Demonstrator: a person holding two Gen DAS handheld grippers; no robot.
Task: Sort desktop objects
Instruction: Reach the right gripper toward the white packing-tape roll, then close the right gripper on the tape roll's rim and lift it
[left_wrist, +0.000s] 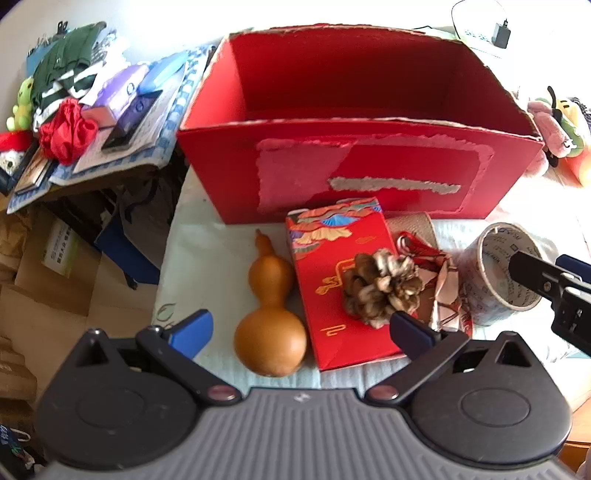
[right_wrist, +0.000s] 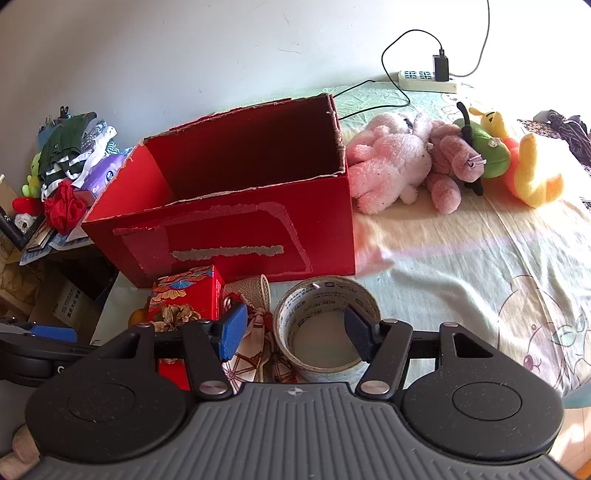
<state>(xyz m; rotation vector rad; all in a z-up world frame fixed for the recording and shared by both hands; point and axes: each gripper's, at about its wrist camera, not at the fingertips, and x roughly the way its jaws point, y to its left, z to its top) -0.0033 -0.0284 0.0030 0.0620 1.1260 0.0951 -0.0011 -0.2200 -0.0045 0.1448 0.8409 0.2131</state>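
Desktop objects lie in a row on the pale sheet in front of the big red box (left_wrist: 354, 122), whose top stands open; we see nothing inside it from either wrist. From our left wrist view the tan gourd (left_wrist: 271, 314) lies on its side at the left, just beside the small red patterned box (left_wrist: 340, 280), and a pine cone (left_wrist: 382, 288) rests on that box's lid. To the right of the cone a red tasselled ornament (left_wrist: 439, 280) touches the roll of tape (left_wrist: 502, 273), which stands on its edge with the hole facing up.

Our left gripper (left_wrist: 301, 330) hangs above the gourd and the small box with its blue fingers (left_wrist: 194, 332) spread wide, pinching nothing. Our right gripper (right_wrist: 295, 334) is also spread: one finger is inside the tape roll's hole and the other is outside its left wall, so the wall sits between the pads, though we cannot tell if either pad touches it.

Behind the big box to the right, pink plush toys (right_wrist: 402, 162) and a yellow one (right_wrist: 532, 173) lie on the sheet, and a power strip (right_wrist: 424, 79) sits near the wall
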